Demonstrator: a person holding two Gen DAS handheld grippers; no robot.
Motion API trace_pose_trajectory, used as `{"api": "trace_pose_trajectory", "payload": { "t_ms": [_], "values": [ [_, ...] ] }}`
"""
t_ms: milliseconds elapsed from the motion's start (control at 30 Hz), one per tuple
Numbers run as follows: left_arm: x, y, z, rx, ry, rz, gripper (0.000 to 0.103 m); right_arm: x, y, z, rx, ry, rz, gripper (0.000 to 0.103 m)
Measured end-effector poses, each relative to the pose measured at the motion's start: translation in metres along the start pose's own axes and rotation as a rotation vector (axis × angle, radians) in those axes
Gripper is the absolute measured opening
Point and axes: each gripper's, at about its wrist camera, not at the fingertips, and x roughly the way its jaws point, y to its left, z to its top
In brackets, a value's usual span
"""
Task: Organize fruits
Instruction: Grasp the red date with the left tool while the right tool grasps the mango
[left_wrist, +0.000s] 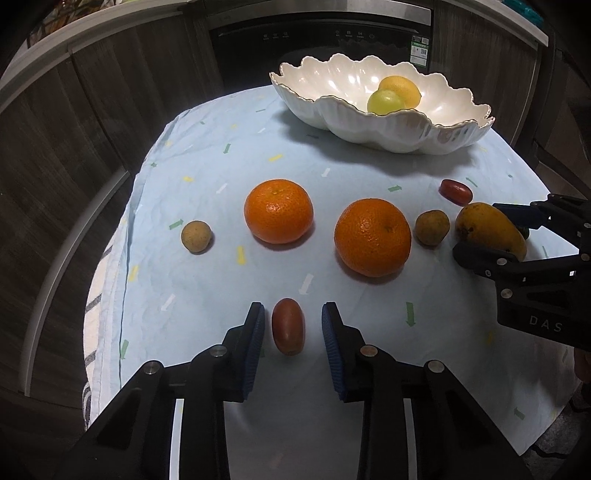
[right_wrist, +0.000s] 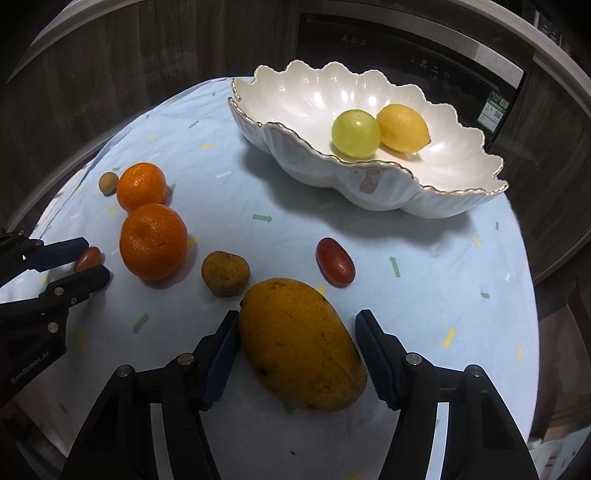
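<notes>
Two tools are spread wide, gripping nothing. My left tool (left_wrist: 293, 332) straddles a dark red fruit (left_wrist: 288, 331) lying near the counter's (left_wrist: 207, 155) front edge, with gaps on both sides. My right tool (right_wrist: 295, 347) brackets the mango (right_wrist: 301, 345); its left pad looks against the skin, its right pad apart. At the far edge, the scalloped bowl (right_wrist: 373, 192) holds a lemon (right_wrist: 402, 127) and a green fruit (right_wrist: 355, 134).

In the left wrist view the right gripper (left_wrist: 491, 236) hides part of the mango (left_wrist: 487, 229)
</notes>
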Motion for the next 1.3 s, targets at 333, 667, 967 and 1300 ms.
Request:
{"api": "trace_pose_trajectory", "payload": {
  "t_ms": [333,667,967,1300],
  "values": [
    [0.000,0.002,0.001,-0.012,0.002,0.010,0.017,0.000,-0.001,0.001,0.013,-0.003,0.017,0.058],
    [-0.006,0.003,0.002,-0.018,-0.008,0.001,0.017,-0.008,0.001,0.004,0.022,-0.013,0.032,0.057],
    [-0.020,0.005,0.008,-0.018,-0.045,0.004,0.017,-0.021,0.002,0.007,0.027,-0.034,0.028,0.056],
    [-0.040,0.005,0.017,-0.015,-0.093,0.013,0.017,-0.044,0.002,0.012,0.037,-0.075,0.022,0.056]
  ]
}}
